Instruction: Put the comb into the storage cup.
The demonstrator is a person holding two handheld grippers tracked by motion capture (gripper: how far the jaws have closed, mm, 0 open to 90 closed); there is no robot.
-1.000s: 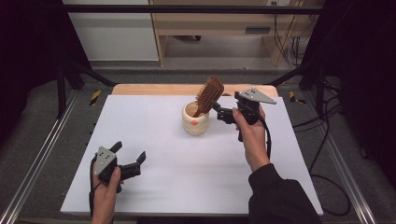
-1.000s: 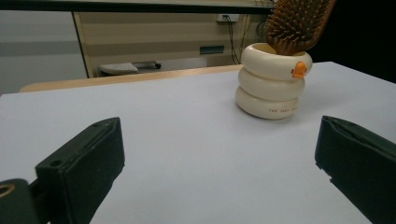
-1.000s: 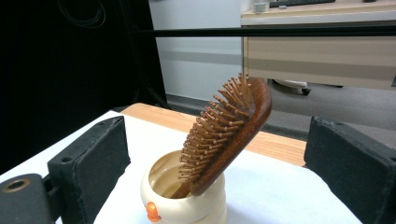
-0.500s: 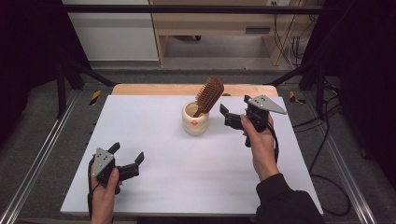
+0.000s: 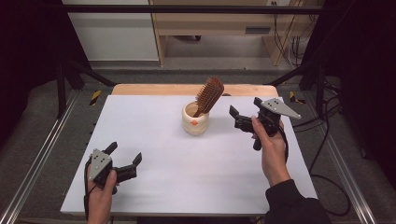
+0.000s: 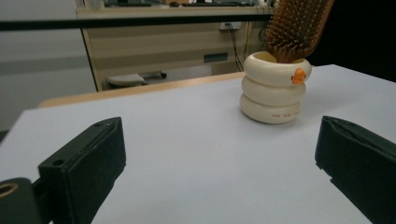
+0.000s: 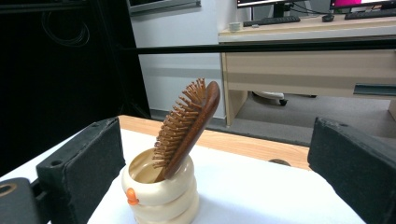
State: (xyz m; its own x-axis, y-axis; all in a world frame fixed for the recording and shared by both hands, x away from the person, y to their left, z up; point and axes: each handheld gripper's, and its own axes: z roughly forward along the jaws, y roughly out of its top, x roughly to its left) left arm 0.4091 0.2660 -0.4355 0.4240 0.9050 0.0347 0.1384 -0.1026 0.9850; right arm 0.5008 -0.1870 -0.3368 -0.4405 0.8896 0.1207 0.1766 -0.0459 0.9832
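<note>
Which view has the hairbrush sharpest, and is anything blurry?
Right gripper view: hairbrush bristles crisp, near black claw jaws soft. Left gripper view: cup sharp, brush cropped at the top edge. High view: evenly lit, soft overall, faint shadows on the white table.

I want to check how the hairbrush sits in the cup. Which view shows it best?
The right gripper view: the hairbrush leans handle-down in the cup, seen whole. The high view shows it small; the left gripper view crops its head.

A white table [image 5: 163, 140] stands before a wooden desk [image 7: 303, 56] bearing keyboards [image 7: 273, 19].
</note>
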